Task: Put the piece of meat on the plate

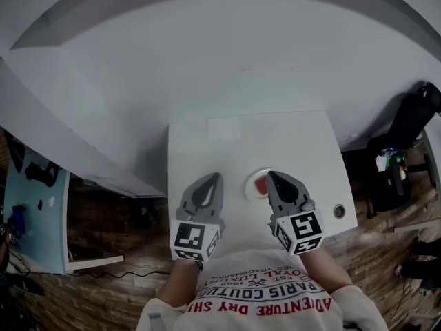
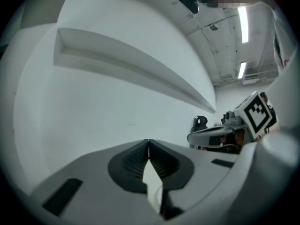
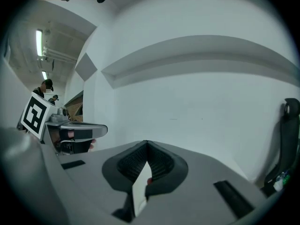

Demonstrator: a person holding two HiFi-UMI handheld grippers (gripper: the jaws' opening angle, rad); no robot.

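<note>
A small white plate [image 1: 251,185] sits on the white table [image 1: 303,143], with a red piece of meat [image 1: 260,186] on it. My right gripper [image 1: 271,176] hovers over the plate's right side and hides part of it. Its jaws are shut with nothing held [image 3: 146,143], and a sliver of red [image 3: 148,180] shows through the gap below them. My left gripper [image 1: 216,177] hangs to the left of the plate, also shut and empty [image 2: 148,142]. Both point toward the white wall, and each shows in the other's view.
A faint square patch [image 1: 224,128] marks the table's far part, and a small round fitting [image 1: 338,211] sits near its right front corner. A black chair with clutter [image 1: 406,126] stands to the right, a pale blue bench [image 1: 34,212] to the left. The floor is wooden.
</note>
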